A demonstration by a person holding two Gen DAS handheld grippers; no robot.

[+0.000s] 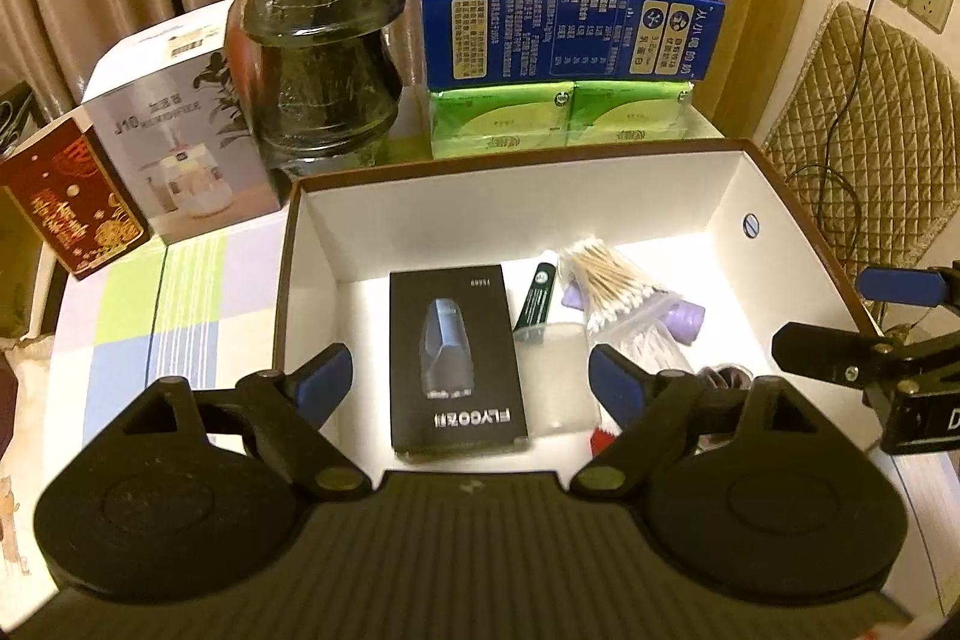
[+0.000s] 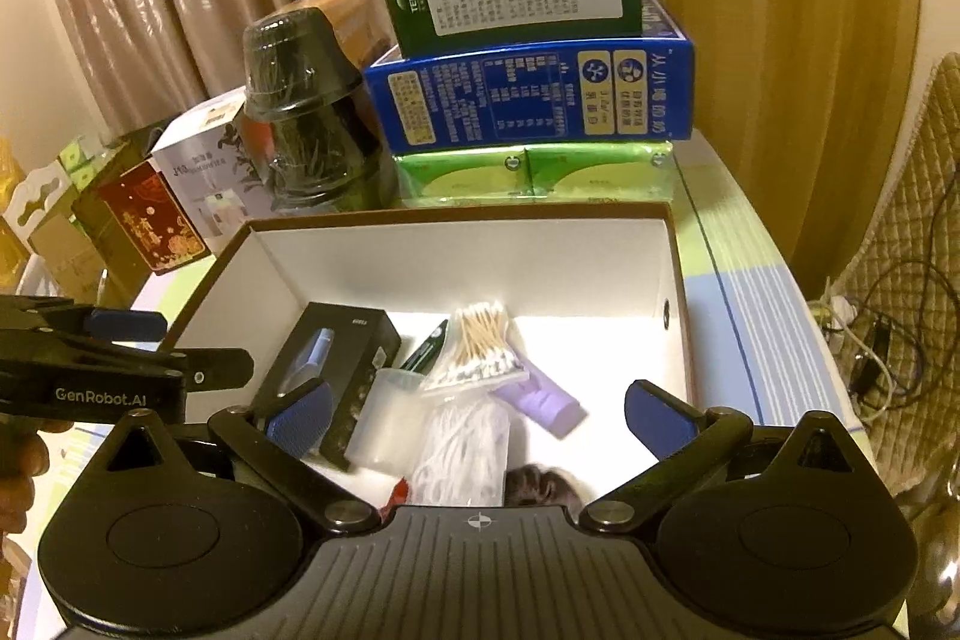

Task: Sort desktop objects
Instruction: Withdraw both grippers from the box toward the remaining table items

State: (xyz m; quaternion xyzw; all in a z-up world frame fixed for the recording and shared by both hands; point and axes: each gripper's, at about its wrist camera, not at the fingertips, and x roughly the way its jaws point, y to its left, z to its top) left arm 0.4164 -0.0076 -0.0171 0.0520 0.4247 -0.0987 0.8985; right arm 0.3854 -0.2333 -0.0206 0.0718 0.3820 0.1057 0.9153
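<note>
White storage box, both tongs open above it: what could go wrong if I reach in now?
1. The cotton swab bag lies on the purple bottle; grabbing either may drag the other.
2. Left tongs and right tongs hover close together and could collide.
3. The clear cup leans on the FLYCO box and could tip.

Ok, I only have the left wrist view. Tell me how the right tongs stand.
Observer: The right tongs are wide open with nothing between them, aimed into the white box.
Operator: Say what sits in front of them.
Observer: A clear bag of white stringy stuff, with the cotton swabs lying on its far end.
Operator: Now describe my left tongs from that side.
Observer: The left tongs reach in over the box's left wall, and their body reads GenRobot.AI.
</note>
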